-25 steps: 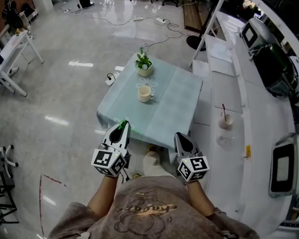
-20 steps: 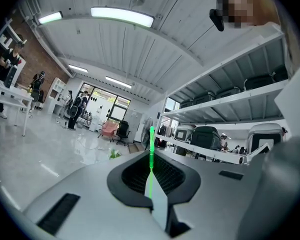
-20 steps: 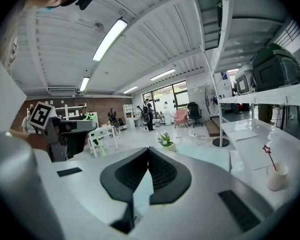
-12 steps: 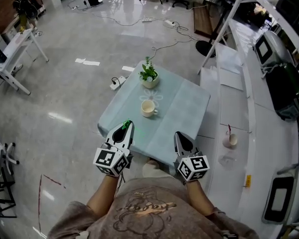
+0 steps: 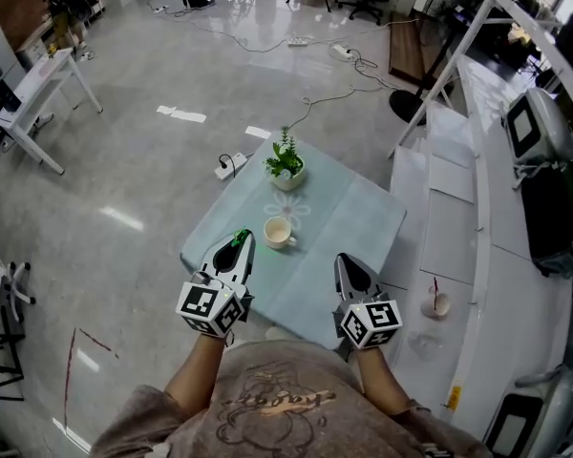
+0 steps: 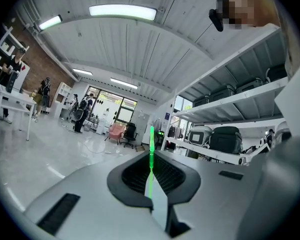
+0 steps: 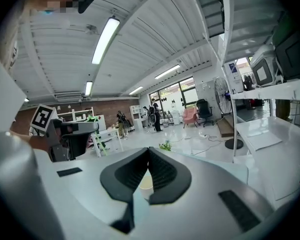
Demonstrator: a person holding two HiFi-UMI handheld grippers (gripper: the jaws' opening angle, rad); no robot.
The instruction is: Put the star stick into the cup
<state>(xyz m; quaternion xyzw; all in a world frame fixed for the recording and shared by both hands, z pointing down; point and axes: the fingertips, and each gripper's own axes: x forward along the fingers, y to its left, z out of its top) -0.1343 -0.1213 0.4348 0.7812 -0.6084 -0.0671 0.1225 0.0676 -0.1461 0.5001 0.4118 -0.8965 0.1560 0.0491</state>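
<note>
A thin green star stick (image 5: pixel 237 239) pokes out of my left gripper (image 5: pixel 231 252), which is shut on it; in the left gripper view the stick (image 6: pixel 151 151) stands up between the closed jaws (image 6: pixel 151 181). The cream cup (image 5: pixel 277 232) stands on the pale blue table (image 5: pixel 353 222), just ahead and to the right of the left gripper's tip. My right gripper (image 5: pixel 350 268) hovers over the table's near edge, shut with nothing in it. In the right gripper view (image 7: pixel 148 153) the cup (image 7: pixel 146 183) shows through the gap behind the closed tips.
A small potted plant (image 5: pixel 286 165) sits at the table's far corner. A white counter (image 5: pixel 458 256) runs along the right, with another cup holding a red stick (image 5: pixel 440 303). A power strip (image 5: pixel 231 166) and cables lie on the floor beyond the table.
The table and cup have come nearer to both grippers; the cup now lies close by the left gripper's tip. Both grippers keep their pose, and the stick stays held.
</note>
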